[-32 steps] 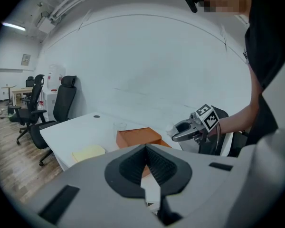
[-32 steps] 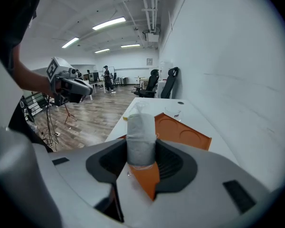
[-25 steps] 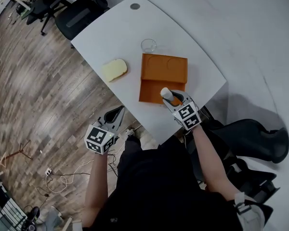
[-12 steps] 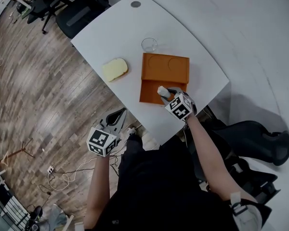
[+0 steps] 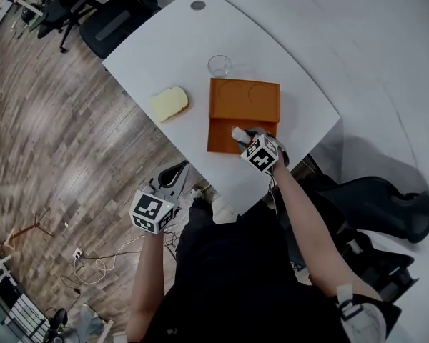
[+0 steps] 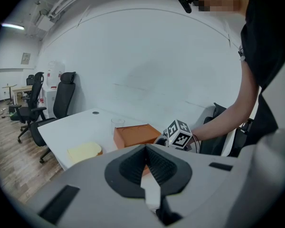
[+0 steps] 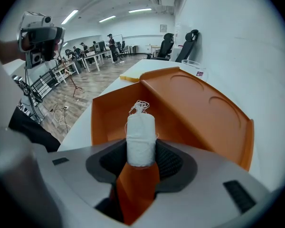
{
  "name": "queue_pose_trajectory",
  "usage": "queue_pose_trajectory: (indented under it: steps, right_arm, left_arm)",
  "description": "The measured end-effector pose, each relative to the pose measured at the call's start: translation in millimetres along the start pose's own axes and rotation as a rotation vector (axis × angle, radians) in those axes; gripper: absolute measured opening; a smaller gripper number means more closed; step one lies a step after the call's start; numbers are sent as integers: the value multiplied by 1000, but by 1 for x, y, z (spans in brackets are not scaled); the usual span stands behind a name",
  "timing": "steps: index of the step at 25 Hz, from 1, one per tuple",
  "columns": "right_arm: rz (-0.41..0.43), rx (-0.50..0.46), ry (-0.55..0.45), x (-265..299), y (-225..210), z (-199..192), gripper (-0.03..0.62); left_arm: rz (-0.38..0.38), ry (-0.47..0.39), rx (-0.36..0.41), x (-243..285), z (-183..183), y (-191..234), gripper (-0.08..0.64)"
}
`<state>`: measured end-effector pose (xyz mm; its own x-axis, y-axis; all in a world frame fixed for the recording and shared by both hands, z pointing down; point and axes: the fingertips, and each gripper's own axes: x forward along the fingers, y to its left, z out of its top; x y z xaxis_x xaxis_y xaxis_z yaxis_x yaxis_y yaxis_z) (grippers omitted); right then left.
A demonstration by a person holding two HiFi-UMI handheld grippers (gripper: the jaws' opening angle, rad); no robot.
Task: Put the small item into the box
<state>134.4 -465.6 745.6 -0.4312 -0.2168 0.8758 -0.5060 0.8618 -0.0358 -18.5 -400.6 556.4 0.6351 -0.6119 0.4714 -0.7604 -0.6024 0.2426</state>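
Observation:
An orange box (image 5: pixel 244 100) lies open on the white table (image 5: pixel 164 45), its lid raised at the far side. My right gripper (image 5: pixel 241 136) is shut on a white spool of thread (image 7: pixel 140 137), which it holds upright over the near edge of the box's open tray (image 7: pixel 109 113). From the head view the spool (image 5: pixel 237 132) sits just above the tray's right front corner. Off the table's near edge, above the floor, my left gripper (image 5: pixel 174 174) hangs with its jaws shut and nothing in them. The left gripper view shows the box (image 6: pixel 133 135) ahead.
A pale yellow sponge (image 5: pixel 169 103) lies left of the box. A clear glass (image 5: pixel 219 66) stands behind it. Black office chairs (image 5: pixel 118 20) stand at the table's far left. Cables (image 5: pixel 93 263) trail on the wooden floor.
My right gripper has carried the spool left and forward, from beside the box's front right corner to over its tray. The left gripper has barely shifted.

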Motion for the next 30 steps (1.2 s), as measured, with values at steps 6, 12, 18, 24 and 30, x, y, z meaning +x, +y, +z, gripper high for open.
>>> queue_pose_trajectory:
  steps: [6,12,18,24,30]
  right_arm:
    - [-5,-8,16,7,2,-2,171]
    - [-15,-12,22,15,0,-2,173]
    - [-24,-40,32,16,0,0,178]
    - [-39,-49,-1,11,-1,5,222]
    - [-101,-46,-99,-11,-5,19,243]
  left_arm:
    - [11,-1,-9,-5,-4,-2,6]
    - [15,-3,-12,-5,-3,-1,6]
    - [23,-6,-12,-10,-2,2,6]
    - [17,-11,-17,-10,-3,0,6]
    - [-1,-20,-12,-6,0,-1,6]
